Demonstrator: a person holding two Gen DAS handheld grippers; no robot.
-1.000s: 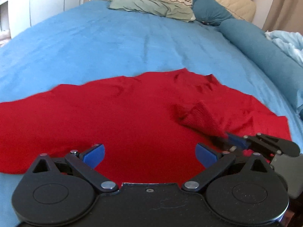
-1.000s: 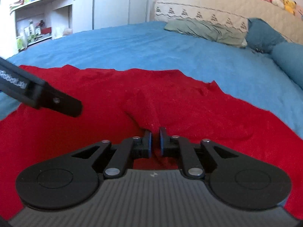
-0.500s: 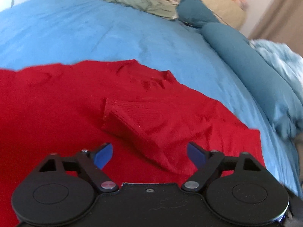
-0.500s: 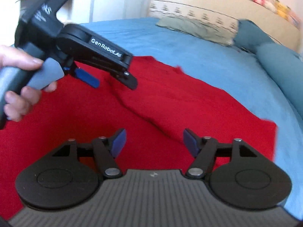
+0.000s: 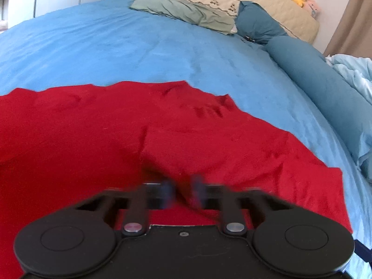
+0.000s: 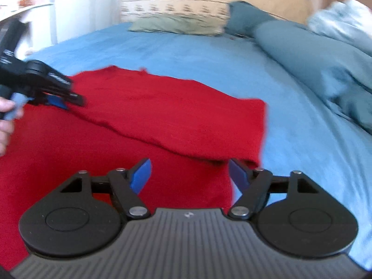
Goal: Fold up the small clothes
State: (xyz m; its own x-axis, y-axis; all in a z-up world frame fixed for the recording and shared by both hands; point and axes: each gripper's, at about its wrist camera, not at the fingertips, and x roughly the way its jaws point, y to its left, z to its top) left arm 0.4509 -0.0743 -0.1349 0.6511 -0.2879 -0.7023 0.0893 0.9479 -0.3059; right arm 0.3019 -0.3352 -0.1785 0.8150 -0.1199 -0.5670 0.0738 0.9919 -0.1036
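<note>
Only right wrist view shows a hand point(image 6: 4, 116) beside red garment point(image 6: 162, 116).

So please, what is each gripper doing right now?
Left gripper: shut on the red garment.
Right gripper: jaws opening, holding nothing.

Left gripper point(image 5: 182, 194) clamped shut, angled down; right gripper point(image 6: 189, 174) jaws opening.

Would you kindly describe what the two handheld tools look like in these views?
Both are black with round disc housings, silver pivot screws and linkage arms. The right tool has blue pads and a ribbed grey body. The left tool bears white lettering and a grey-blue trigger.
</note>
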